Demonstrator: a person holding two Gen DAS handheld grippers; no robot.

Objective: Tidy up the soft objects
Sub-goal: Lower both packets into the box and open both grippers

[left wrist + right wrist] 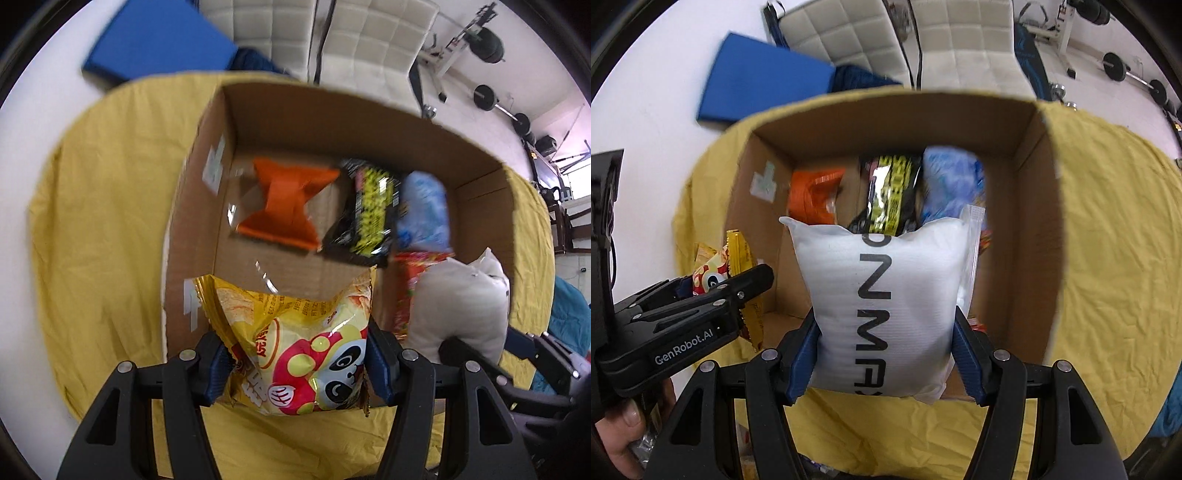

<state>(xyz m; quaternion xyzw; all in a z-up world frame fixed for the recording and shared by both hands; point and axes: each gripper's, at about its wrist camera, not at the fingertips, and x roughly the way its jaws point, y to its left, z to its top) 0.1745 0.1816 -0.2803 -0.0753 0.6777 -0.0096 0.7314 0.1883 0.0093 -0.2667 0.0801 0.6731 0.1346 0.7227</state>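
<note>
The left claw grips a yellow snack bag at the cardboard box's near edge; the right claw clamps a white pouch above the box, packets inside.

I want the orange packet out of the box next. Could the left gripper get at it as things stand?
Probably not yet: the left gripper is shut on the yellow panda snack bag. The orange packet lies uncovered on the cardboard box floor, so the way looks free once that bag is released.

packets in box on cloth
</note>
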